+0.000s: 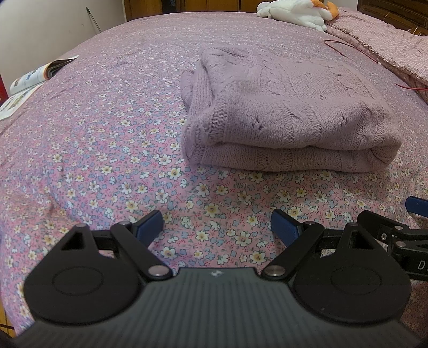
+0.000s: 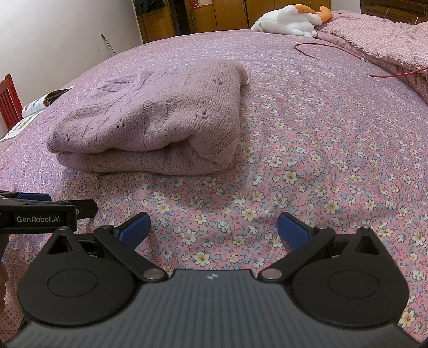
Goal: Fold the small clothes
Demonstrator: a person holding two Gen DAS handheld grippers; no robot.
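Sweater, mauve knit, lies folded in a thick stack on the bed, just ahead & right of the left hand-held gripper, whose jaws stand wide w/ nothing between, only floral sheet. Magazine sits far left.

Right wrist view: sweater ahead-left, apart from the right hand-held gripper, also wide & empty, both hovering short of it. Fold looks done, prob. hence the stand-off. Plush toy near the headboard.
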